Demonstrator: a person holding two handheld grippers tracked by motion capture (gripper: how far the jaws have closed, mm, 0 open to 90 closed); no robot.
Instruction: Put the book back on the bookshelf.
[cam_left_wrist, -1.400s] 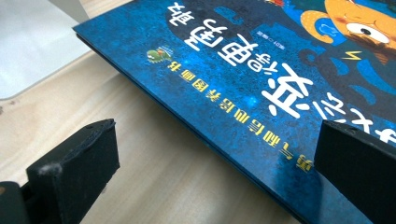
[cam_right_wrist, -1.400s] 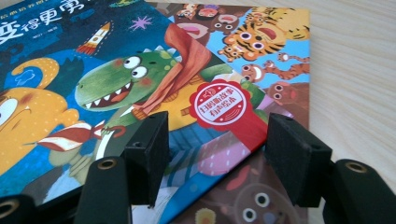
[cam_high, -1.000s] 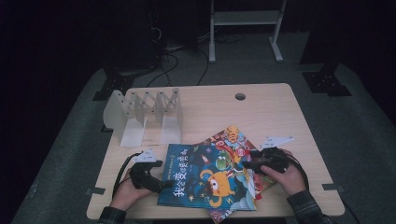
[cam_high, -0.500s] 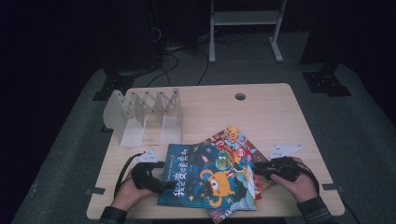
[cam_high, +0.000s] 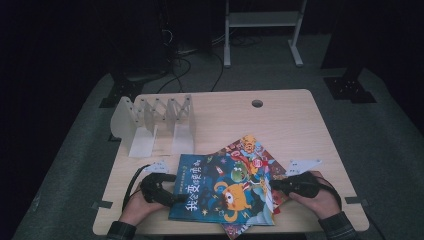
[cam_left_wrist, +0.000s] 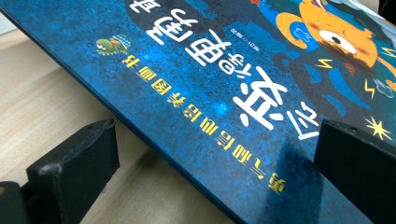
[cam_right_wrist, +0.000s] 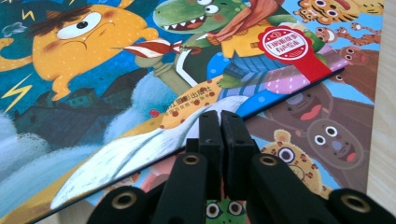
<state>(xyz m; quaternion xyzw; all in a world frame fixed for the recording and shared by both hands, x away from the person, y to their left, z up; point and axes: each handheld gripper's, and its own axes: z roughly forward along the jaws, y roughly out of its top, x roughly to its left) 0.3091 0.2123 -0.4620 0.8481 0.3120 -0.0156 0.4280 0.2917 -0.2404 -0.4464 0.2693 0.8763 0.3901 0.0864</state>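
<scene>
Work in hand: handling the blue picture book (cam_high: 222, 192), which lies at the 6 o'clock edge of the worktop (cam_high: 295, 125) on top of a second picture book (cam_high: 252, 147). The book rack (cam_high: 155, 122) at 10 o'clock holds no book, so by judgement the work is at an early stage: neither book is lifted clear or shelved.

Left gripper (cam_high: 172, 192): jaws released, standing wide on either side of the blue book's 9 o'clock edge, which is raised off the worktop; no pad presses on it.

Right gripper (cam_high: 275, 186): jaws clenched together with nothing between them, tips at the blue book's 3 o'clock edge.

Change against the earlier frames: the right gripper has withdrawn from over the cover to that edge, and its jaws have just been closing.
</scene>
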